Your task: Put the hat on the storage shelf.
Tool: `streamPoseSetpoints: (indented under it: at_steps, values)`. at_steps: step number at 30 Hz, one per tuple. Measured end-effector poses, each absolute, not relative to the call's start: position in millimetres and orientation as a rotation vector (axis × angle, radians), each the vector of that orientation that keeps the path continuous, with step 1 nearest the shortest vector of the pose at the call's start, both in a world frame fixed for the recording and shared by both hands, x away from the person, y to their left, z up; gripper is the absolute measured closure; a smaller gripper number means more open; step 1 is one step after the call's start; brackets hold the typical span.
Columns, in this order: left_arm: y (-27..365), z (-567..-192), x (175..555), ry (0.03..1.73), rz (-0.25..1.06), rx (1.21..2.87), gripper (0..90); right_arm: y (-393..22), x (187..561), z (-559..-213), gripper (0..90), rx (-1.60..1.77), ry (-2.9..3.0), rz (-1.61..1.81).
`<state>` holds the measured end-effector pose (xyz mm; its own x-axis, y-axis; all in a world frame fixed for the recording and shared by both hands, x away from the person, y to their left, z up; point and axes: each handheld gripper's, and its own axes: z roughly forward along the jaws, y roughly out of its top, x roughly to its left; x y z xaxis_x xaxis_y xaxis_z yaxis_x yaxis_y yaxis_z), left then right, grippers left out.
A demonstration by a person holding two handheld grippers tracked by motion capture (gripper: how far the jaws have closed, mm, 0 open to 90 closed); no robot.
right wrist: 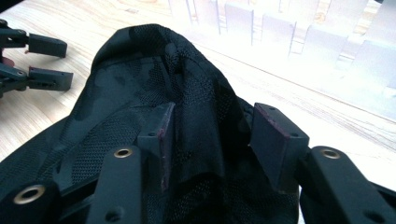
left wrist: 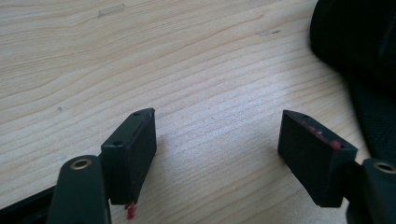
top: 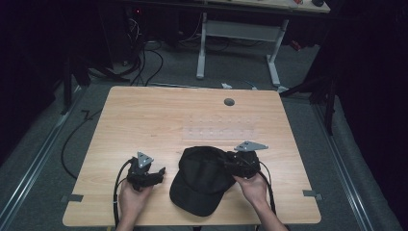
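Right gripper view is showing the right gripper half-open astride a raised fold of the black camouflage-mesh cap, lying low and central on the woodgrain table, while the left gripper is gaping wide and empty.

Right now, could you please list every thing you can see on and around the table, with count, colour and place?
cap: 1, black, near edge of the table, between the two grippers, brim toward the person
clear plastic rack: 1, transparent, middle of the table beyond the cap
table: 1, light wood, centre of the high view
round hole cover: 1, grey, far part of the table top
white desk frame: 1, on the floor behind the table
left gripper: 1, black, jaws open over bare wood, left of the cap
right gripper: 1, black, a fold of cap fabric between its jaws, not yet pinched
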<state>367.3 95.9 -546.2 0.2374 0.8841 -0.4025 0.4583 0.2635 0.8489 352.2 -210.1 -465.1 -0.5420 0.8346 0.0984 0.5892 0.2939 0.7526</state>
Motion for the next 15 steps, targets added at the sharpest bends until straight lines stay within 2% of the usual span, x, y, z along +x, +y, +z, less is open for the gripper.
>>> streamPoseSetpoints:
  at_steps: [15]
  values:
    - [95.9,-546.2,367.3,1.392,0.471,1.365,28.2,-208.8,356.4,-467.5,66.5,1.304,2.276,1.134]
